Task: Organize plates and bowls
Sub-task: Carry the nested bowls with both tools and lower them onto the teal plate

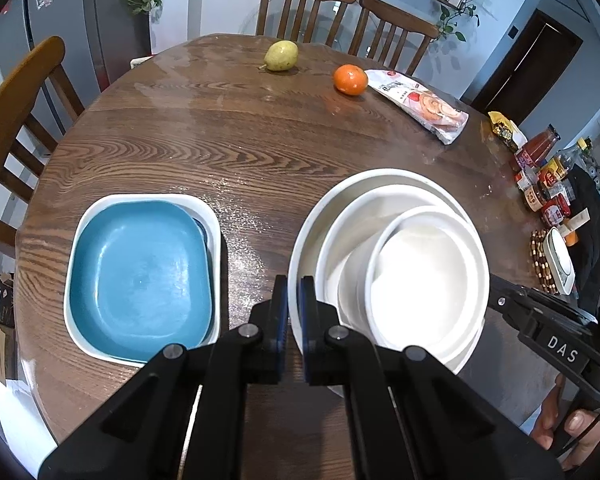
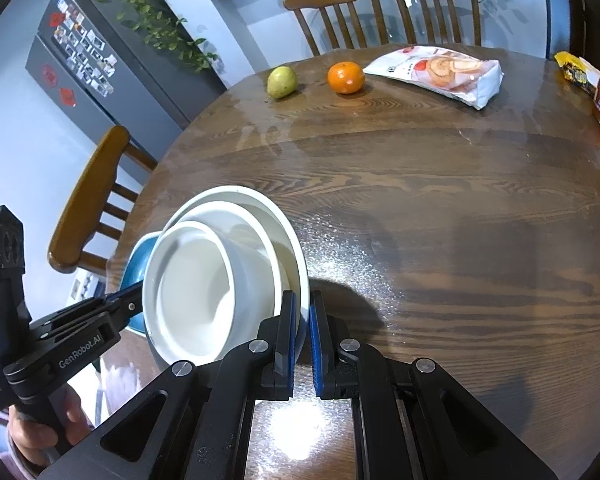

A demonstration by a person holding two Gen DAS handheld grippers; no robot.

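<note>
Your left claw (image 1: 294,308) is clenched on the near rim of the big white plate (image 1: 324,204), and your right claw (image 2: 305,316) pinches its opposite rim. Two white bowls (image 1: 424,272) nest loosely inside, so the glazed stack is likely heavy, slippery and breakable; keep it level. Beyond, left, a blue plate (image 1: 140,276) sits in a white dish (image 1: 216,232) on the bench (image 1: 240,140). Whether the stack's base touches the bench is hidden.

I see white nested bowls (image 1: 420,272) at four o'clock, a blue plate (image 1: 140,276) at eight, dark wood-grain desk (image 1: 228,140).
</note>
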